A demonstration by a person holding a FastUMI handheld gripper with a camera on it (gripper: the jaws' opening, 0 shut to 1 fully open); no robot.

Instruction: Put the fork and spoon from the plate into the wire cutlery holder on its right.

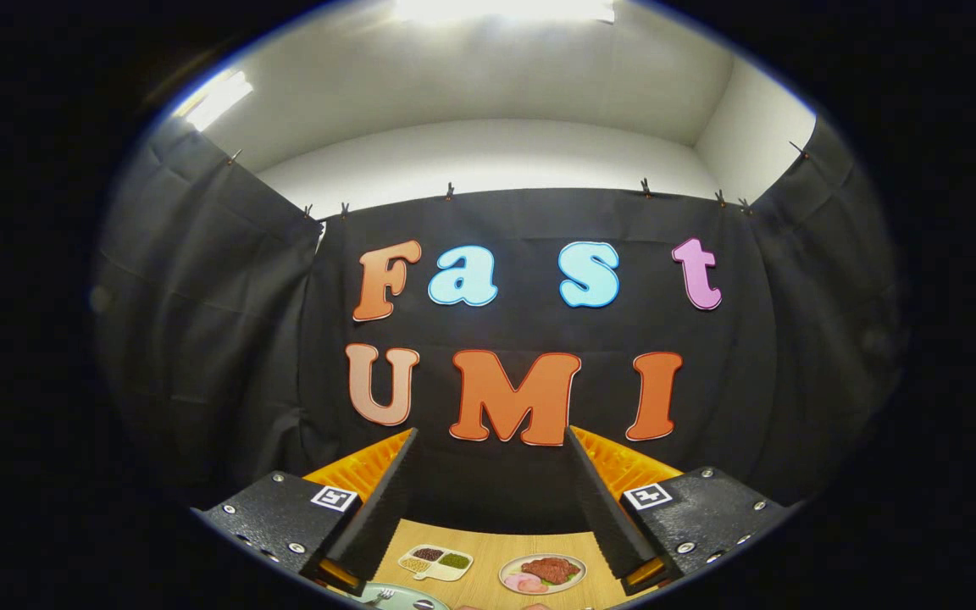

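- Gripper (492,440) spread wide and released, holding nothing; its two black fingers (378,508) stand well apart, tips raised against the black cloth wall, touching no object.
- Desk (479,542) of light wood shows low between the fingers, running back to the foot of the cloth wall.
- Plate (399,596), grey-green, lies on the near desk just inside the left finger; a fork (383,596) rests on it, and a dark shape beside the fork is too small to tell.
- Picture card of small bowls (435,562) lies beyond the plate; a picture card of a meat dish (542,573) lies to its right, nearer the right finger.
- Open wood separates the two cards.
- The cutlery holder's place I cannot tell.
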